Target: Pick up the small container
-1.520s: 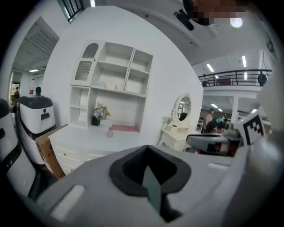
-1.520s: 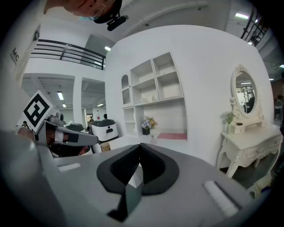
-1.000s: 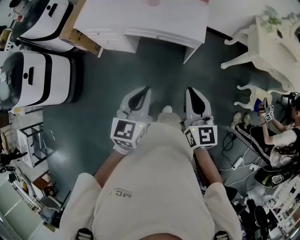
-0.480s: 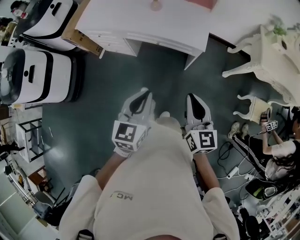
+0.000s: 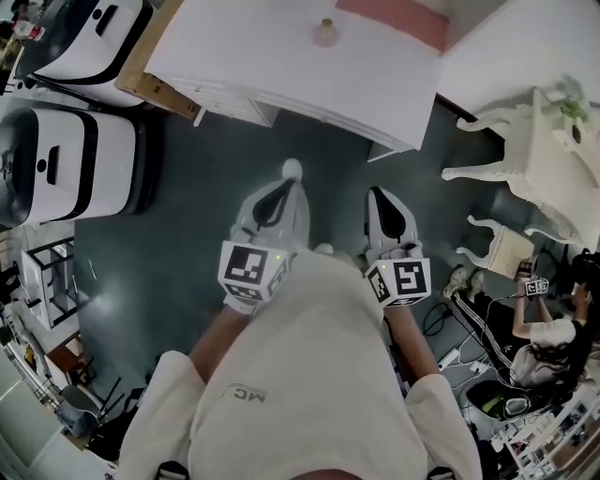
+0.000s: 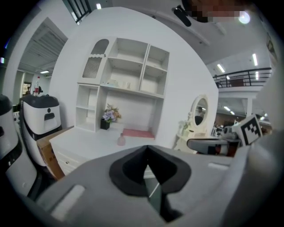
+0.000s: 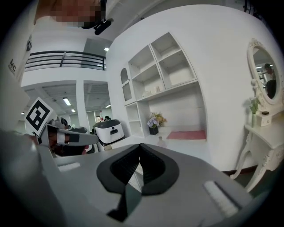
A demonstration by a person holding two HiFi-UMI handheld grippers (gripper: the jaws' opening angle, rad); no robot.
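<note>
The small container (image 5: 325, 33) is sitting on the white desk (image 5: 272, 66) beside a pink mat (image 5: 394, 21). The left gripper (image 5: 285, 186) and right gripper (image 5: 377, 197) are hovering over the dark floor (image 5: 202, 244), jaws pressed together, empty.

Indoor test hall or lab, staged as a home. A white desk (image 5: 281, 56), a shelf unit (image 6: 128, 80) and a mirrored dressing table (image 7: 265, 128) are set on a grey floor (image 5: 216, 187) beneath a railed mezzanine (image 7: 57, 55) and strip lights (image 6: 220, 68). White wheeled machines (image 5: 66, 173) and loose cables (image 5: 457, 352) are noted.
</note>
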